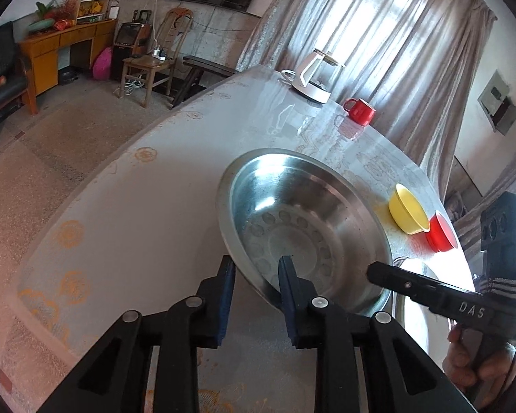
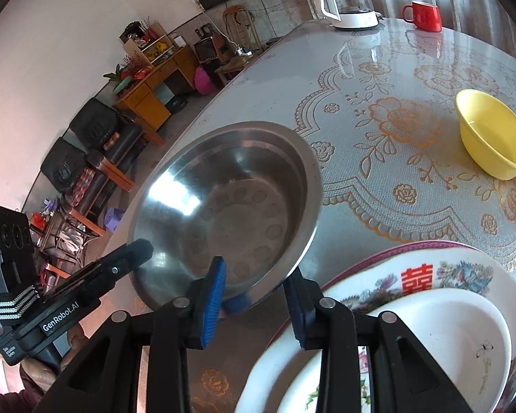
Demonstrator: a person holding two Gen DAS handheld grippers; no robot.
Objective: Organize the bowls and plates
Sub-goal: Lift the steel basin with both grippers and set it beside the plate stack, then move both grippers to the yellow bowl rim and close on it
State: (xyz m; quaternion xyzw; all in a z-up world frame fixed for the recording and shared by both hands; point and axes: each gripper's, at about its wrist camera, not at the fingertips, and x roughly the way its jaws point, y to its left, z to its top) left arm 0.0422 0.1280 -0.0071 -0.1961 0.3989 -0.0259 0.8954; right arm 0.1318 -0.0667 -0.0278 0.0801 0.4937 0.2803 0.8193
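The steel bowl (image 1: 302, 227) hangs tilted over the surface (image 1: 154, 206), its rim pinched by both tools. The left tool (image 1: 256, 268) is nearly closed on the near rim; the right tool (image 2: 256, 280) seems clamped on its opposite edge. Beyond sit a yellow bowl (image 2: 492, 134) and stacked plates (image 2: 430, 309).

The basin (image 2: 230, 206) is polished metal, shiny, with dull round marks in its bottom. The desk (image 2: 378, 179) has a glossy patterned cover. The yellow bowl (image 2: 492, 137) looks smooth. The plates (image 2: 447, 292) are glazed.
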